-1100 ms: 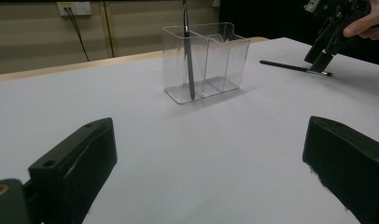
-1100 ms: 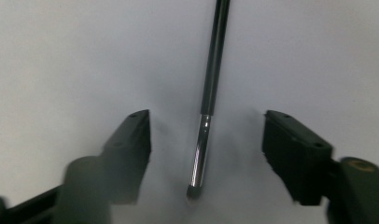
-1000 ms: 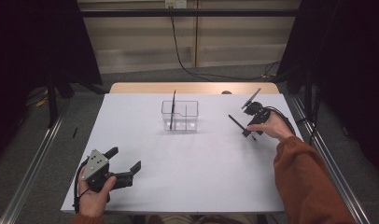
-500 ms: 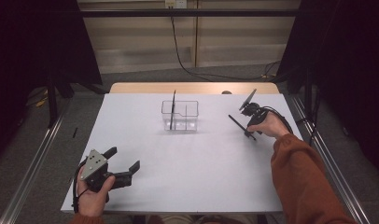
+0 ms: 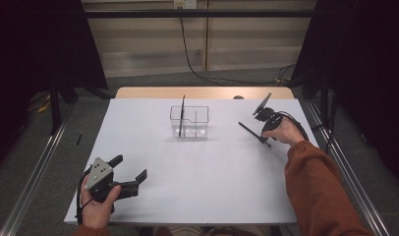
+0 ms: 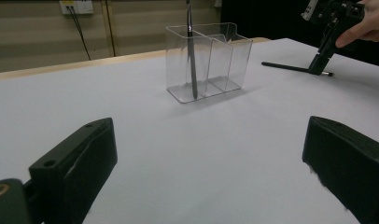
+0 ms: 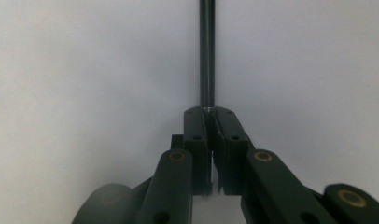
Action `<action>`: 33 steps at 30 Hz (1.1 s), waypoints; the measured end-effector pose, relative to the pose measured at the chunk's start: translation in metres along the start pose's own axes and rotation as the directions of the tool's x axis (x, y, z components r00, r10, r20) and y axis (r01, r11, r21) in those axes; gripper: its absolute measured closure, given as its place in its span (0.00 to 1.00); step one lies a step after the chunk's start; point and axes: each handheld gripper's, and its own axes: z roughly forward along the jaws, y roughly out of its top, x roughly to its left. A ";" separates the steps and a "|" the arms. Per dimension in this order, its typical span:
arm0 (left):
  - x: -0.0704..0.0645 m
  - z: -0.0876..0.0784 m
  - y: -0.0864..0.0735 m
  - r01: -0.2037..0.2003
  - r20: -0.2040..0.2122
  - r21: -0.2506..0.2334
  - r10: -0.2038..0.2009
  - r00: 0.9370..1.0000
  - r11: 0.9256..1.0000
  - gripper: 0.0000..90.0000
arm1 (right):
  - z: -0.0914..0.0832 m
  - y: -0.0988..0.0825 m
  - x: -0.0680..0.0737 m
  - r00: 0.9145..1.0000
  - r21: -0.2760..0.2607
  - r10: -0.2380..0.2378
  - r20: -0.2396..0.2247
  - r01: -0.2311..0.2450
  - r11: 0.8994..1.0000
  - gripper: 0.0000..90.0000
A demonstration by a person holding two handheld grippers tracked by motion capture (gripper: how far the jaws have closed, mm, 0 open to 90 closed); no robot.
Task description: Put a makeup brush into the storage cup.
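- The right gripper (image 5: 261,132) points down at the white table (image 5: 197,187), its jaws just closed and now clamped on a thin dark brush (image 5: 250,132) lying flat on the tabletop
- In the right gripper view the pads (image 7: 199,135) meet round the near end of the brush (image 7: 207,51), and its dark round handle runs straight ahead from the jaw tips across the white surface
- From the high view, the free length of the brush stretches out from the right gripper toward the middle of the table; in the left gripper view a short stub with a pale tip sticks out on the other side of the jaws
- A clear plastic organiser (image 5: 189,121) with compartments stands well apart from the right gripper, beyond the brush's free end; a second dark brush (image 5: 182,115) stands upright in its left compartment
- The left gripper (image 5: 131,173) is held low at the near left of the table, its jaws wide apart with nothing between them
- In the left gripper view its two black jaws frame the organiser (image 6: 208,60) far ahead, and the right gripper (image 6: 328,28) with the lying brush (image 6: 290,68) ahead to the right
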 end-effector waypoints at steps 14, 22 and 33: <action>-0.001 0.001 0.000 0.002 0.002 0.005 -0.002 1.000 1.000 0.03 | -0.001 -0.004 0.000 1.000 -0.028 -0.002 0.000 0.002 1.000 0.94; -0.001 0.000 0.000 -0.002 0.004 0.004 0.002 1.000 1.000 0.04 | -0.007 -0.012 -0.004 1.000 -0.076 0.015 -0.014 -0.016 0.997 0.94; -0.001 0.000 0.000 -0.008 0.001 0.003 0.008 1.000 1.000 0.04 | -0.013 -0.026 -0.009 0.998 -0.188 0.040 -0.044 -0.047 0.981 0.94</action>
